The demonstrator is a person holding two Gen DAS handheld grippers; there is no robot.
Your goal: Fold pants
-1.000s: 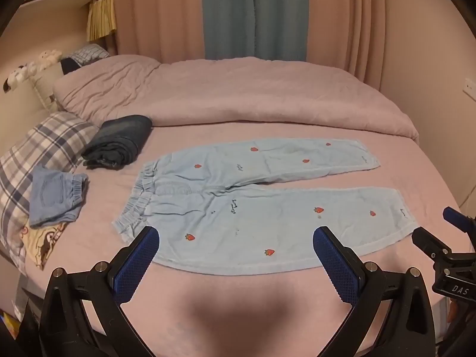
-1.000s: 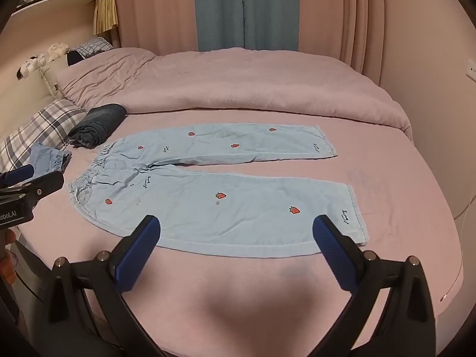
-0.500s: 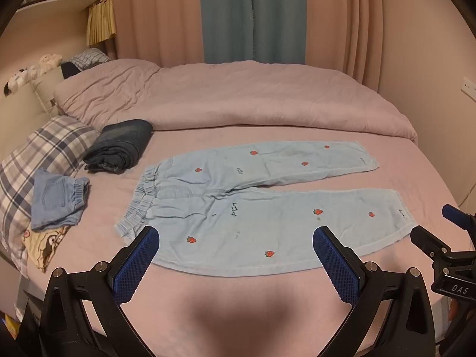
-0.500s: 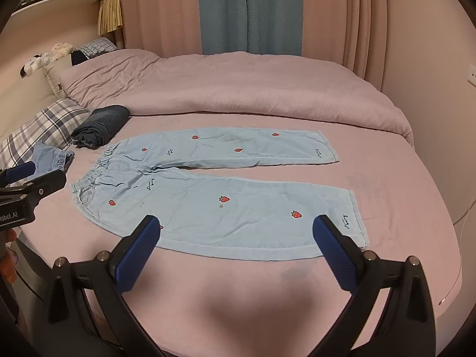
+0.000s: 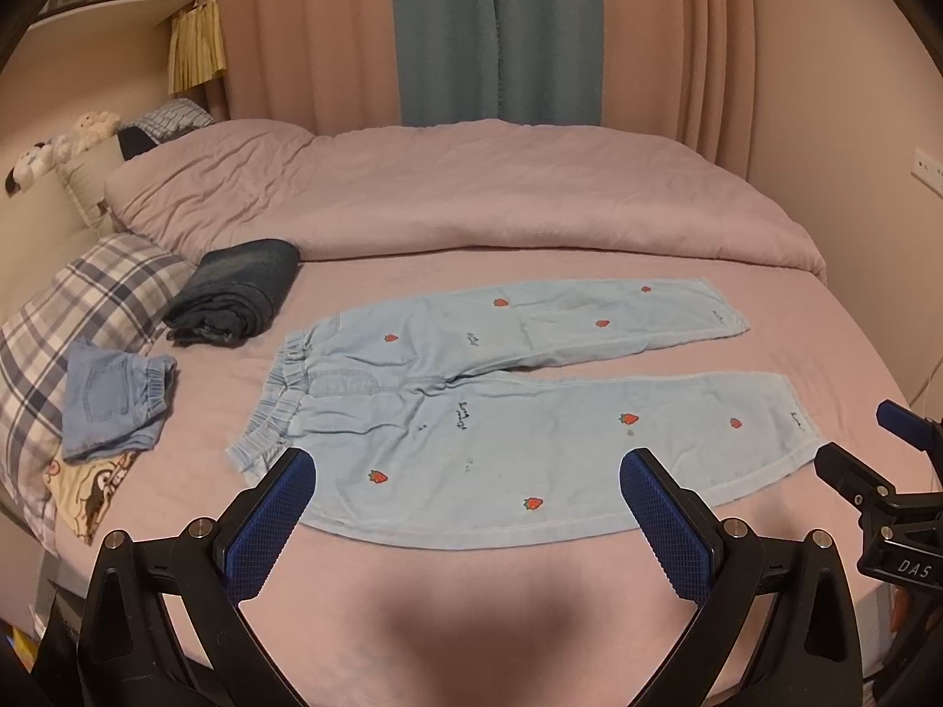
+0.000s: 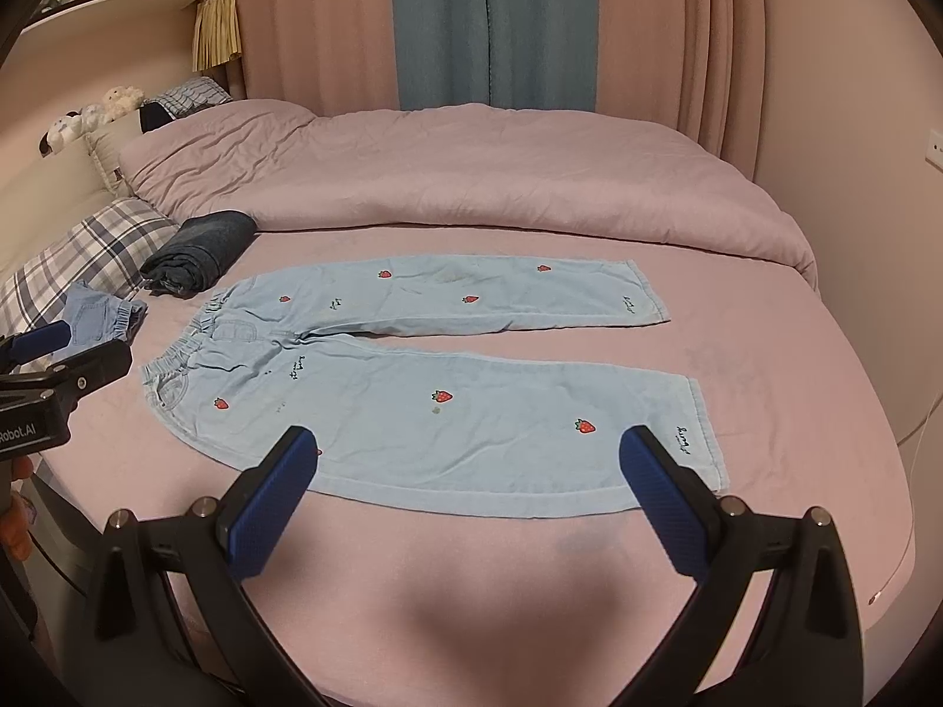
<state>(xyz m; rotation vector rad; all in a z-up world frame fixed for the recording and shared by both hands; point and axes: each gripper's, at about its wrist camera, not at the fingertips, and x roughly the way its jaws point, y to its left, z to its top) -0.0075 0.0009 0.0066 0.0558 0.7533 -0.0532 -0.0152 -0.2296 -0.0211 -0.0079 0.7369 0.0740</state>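
Light blue pants (image 5: pixel 518 412) with red strawberry prints lie spread flat on the pink bed (image 5: pixel 471 589), waistband to the left, both legs pointing right. The same pants (image 6: pixel 412 400) fill the middle of the right wrist view. My left gripper (image 5: pixel 465 501) hovers open above the near edge of the lower leg, with nothing between its blue pads. Over the lower leg's near hem side, my right gripper (image 6: pixel 465 489) is also open and empty. Each gripper shows at the edge of the other's view.
A folded dark denim garment (image 5: pixel 236 294) and small blue shorts (image 5: pixel 112 400) lie left of the waistband by a plaid pillow (image 5: pixel 76 318). A bunched pink duvet (image 5: pixel 471 194) runs along the far side. Curtains (image 5: pixel 501 29) hang behind the bed.
Both views have shifted slightly, so the pants sit a little lower in frame. The pants have not moved, and both grippers stay open.
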